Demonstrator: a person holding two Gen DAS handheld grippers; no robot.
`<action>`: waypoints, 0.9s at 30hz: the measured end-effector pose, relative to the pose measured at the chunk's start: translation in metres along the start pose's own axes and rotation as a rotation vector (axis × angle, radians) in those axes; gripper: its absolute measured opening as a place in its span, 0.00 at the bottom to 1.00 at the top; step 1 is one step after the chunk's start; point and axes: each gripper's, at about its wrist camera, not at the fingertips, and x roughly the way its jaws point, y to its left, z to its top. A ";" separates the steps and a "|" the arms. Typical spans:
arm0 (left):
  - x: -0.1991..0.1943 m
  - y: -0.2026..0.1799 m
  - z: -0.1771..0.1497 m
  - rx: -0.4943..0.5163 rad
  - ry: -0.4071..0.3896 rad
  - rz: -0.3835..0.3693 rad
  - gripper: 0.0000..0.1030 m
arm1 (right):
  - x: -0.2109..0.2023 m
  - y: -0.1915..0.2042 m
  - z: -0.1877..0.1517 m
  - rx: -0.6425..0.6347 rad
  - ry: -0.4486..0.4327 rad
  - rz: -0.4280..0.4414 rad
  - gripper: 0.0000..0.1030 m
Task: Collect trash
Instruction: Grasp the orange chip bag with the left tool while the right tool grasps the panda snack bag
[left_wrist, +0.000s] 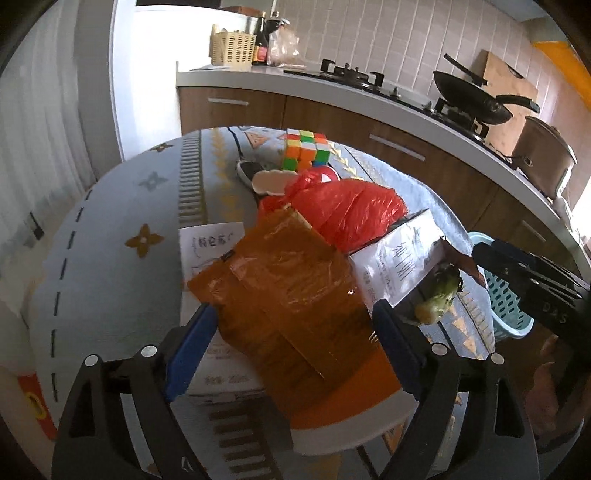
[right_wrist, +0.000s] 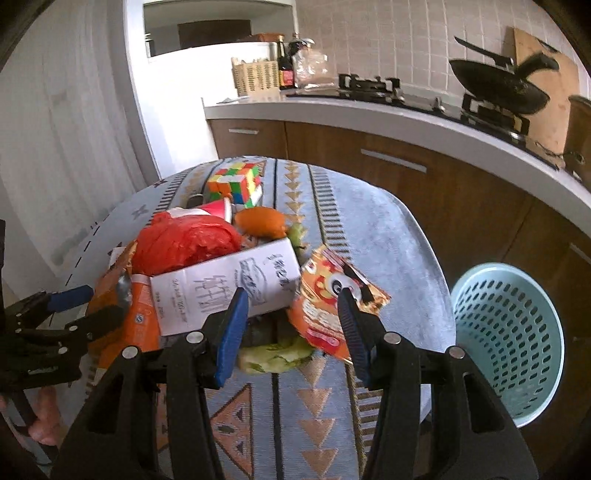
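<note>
A pile of trash lies on the patterned table (right_wrist: 369, 236). In the left wrist view my left gripper (left_wrist: 291, 317) is open, its blue pads on either side of an orange plastic wrapper (left_wrist: 295, 280) lying over white cartons (left_wrist: 399, 258). A red plastic bag (left_wrist: 351, 210) sits behind. In the right wrist view my right gripper (right_wrist: 291, 314) is open around the edge of a red-orange snack packet (right_wrist: 332, 295), next to a white carton (right_wrist: 229, 291) and over a lettuce scrap (right_wrist: 273, 358). The left gripper (right_wrist: 70, 306) shows at the left.
A light blue perforated basket (right_wrist: 506, 343) stands on the floor right of the table. A Rubik's cube (right_wrist: 236, 181), an orange peel (right_wrist: 262, 221) and a pink cup (right_wrist: 218, 208) lie at the far end. A kitchen counter with stove and wok (right_wrist: 498, 88) runs behind.
</note>
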 end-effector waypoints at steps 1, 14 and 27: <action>0.001 -0.001 0.000 0.000 -0.002 0.008 0.81 | 0.001 -0.005 -0.001 0.014 0.007 0.000 0.45; 0.002 0.013 -0.002 -0.032 -0.017 -0.090 0.39 | 0.006 -0.026 -0.012 0.030 0.029 0.002 0.53; -0.031 0.006 0.007 -0.034 -0.121 -0.092 0.28 | 0.030 -0.020 -0.015 -0.013 0.075 -0.040 0.57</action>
